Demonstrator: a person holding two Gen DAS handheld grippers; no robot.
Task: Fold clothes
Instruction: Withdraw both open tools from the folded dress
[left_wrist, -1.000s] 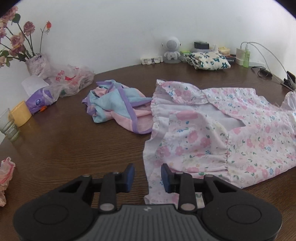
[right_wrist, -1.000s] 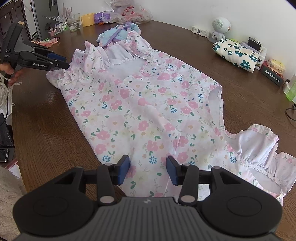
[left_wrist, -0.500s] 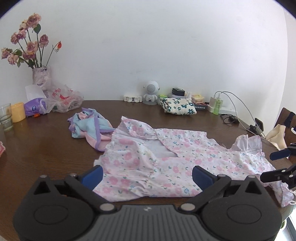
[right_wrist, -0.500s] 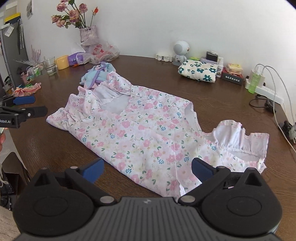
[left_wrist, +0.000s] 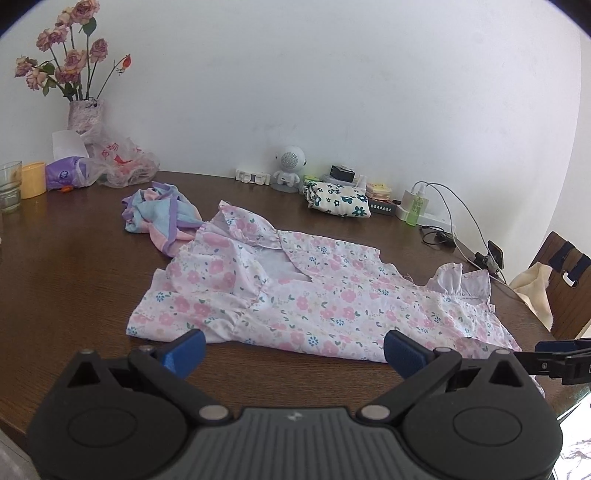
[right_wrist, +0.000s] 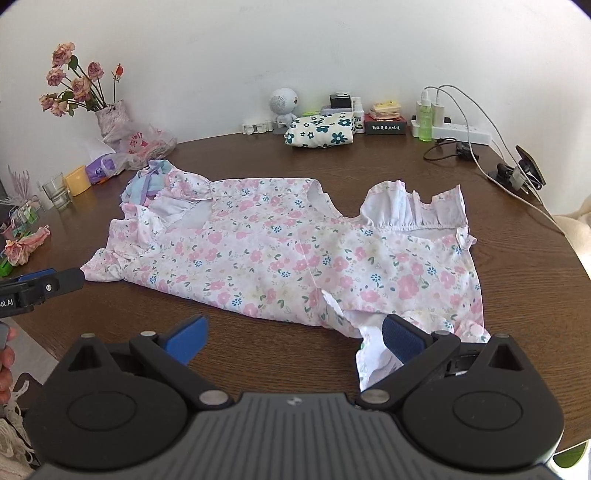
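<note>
Jaws wide on both my left gripper (left_wrist: 293, 349) and right gripper (right_wrist: 293, 334), nothing held, both hovering off the near edge of the bench (left_wrist: 74, 266). Floral dress (right_wrist: 280, 251) lies spread across the bench w/ one long side lapped over. Looks thin, limp, light, so I'd pinch hem/seam corners.

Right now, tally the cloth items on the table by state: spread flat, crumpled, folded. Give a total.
Spread flat: 1, the pink floral dress
Crumpled: 1, the blue and pink garment with purple trim, beside the dress
Folded: 1, the cream bundle with dark flowers by the wall
Total: 3
Both tongs, left and right, are open and hold nothing.
</note>
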